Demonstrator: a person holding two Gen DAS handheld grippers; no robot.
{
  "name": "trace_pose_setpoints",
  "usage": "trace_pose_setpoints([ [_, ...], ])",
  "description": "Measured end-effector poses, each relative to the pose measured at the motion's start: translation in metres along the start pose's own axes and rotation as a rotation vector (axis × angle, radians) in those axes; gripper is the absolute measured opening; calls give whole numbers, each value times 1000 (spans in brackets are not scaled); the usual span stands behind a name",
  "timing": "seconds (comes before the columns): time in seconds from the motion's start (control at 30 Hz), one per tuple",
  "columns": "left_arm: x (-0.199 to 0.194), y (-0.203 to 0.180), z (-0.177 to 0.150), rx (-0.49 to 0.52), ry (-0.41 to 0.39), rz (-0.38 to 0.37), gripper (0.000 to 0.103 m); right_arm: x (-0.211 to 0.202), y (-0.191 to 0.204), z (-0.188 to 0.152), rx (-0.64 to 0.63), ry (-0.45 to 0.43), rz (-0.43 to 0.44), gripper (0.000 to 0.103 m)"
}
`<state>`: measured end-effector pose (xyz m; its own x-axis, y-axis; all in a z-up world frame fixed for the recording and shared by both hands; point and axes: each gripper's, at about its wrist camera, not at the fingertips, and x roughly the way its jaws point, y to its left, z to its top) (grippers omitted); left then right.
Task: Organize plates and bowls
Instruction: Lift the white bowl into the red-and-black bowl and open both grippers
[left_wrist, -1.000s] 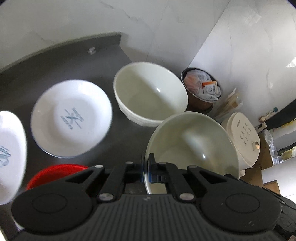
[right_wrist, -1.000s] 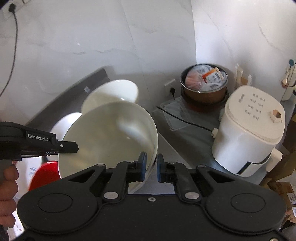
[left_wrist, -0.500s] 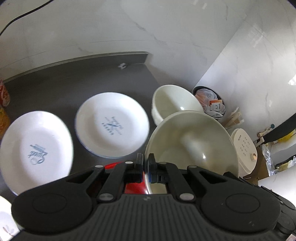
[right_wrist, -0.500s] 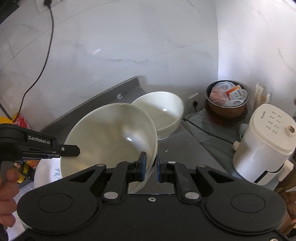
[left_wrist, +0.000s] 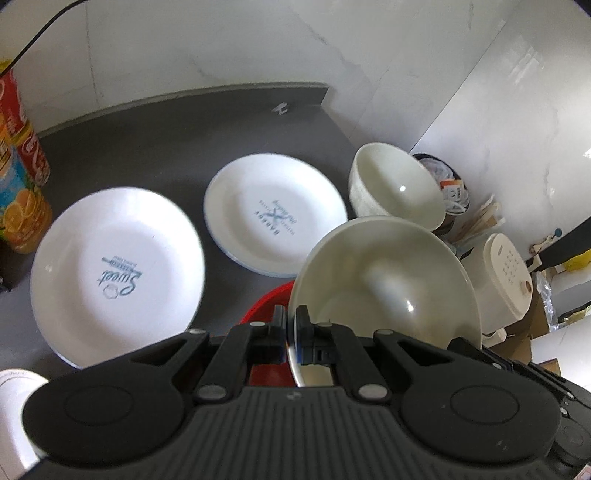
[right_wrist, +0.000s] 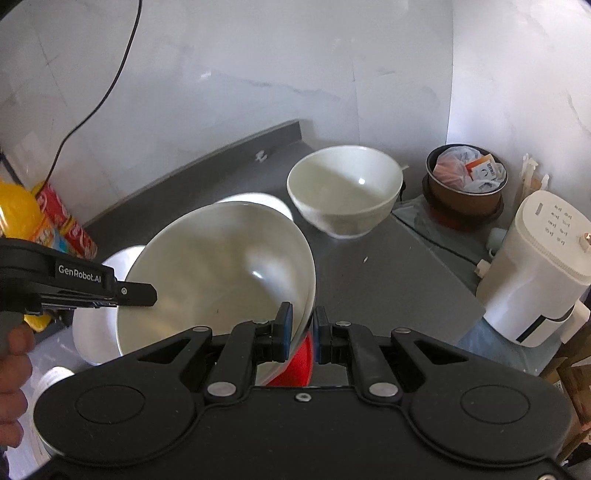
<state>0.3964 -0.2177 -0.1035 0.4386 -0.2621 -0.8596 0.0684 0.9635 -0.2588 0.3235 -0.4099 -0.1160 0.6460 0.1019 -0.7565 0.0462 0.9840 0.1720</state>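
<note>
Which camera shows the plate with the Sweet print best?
The left wrist view: the Sweet plate lies fully visible on the counter, print readable. In the right wrist view the held bowl and the left tool hide most of it; only a white edge shows.

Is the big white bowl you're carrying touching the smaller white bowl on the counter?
Apart. The right wrist view shows bare grey counter between the held large white bowl and the smaller white bowl beyond it.
</note>
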Motion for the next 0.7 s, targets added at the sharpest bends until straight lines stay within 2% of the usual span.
trace_pose_setpoints([
  [0.27, 10, 13, -17, 3, 50, 18, 3, 5, 14, -21, -11, 39, -12, 11],
  [0.7, 23, 18, -25, 8, 77, 60, 3, 20, 20, -34, -28, 92, -22, 11],
])
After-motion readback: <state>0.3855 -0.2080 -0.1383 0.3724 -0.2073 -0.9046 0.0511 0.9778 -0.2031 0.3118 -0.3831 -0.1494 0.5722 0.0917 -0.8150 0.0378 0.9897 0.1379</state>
